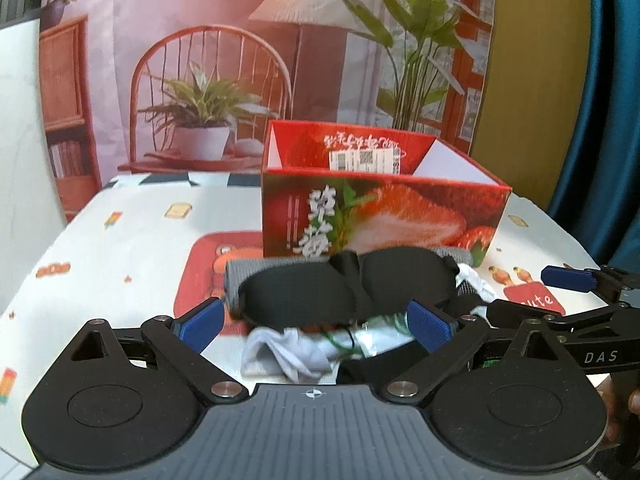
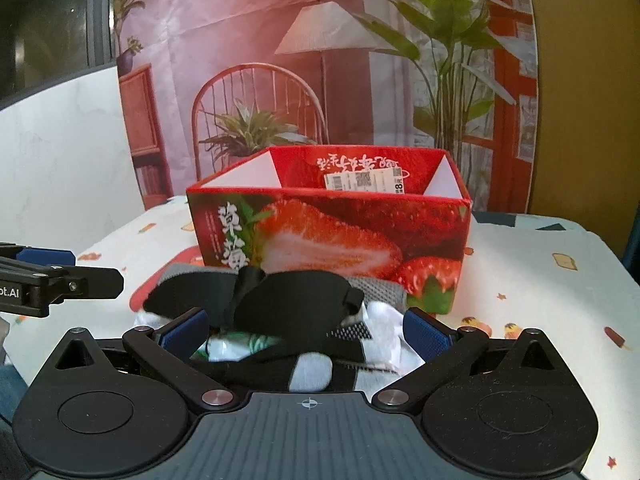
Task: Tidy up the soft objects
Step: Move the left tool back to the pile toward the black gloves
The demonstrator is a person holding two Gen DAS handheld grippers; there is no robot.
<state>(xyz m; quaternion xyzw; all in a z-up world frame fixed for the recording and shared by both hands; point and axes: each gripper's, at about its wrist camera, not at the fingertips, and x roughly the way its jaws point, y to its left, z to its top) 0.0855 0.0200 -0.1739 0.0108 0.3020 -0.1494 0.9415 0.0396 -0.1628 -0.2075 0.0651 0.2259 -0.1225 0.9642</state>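
**Soft pile in front of the strawberry box**

Left wrist view: your left hand-held gripper stands apart, empty, around a black eye mask atop white socks on the table. "DAS" shows at right.

Right wrist view: your right hand-held gripper is spread, empty. The strawberry box, barcode label inside, blocks the way ahead.

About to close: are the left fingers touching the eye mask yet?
Cannot tell. In the left wrist view the fingers flank the eye mask, open, but blur hides any gap.
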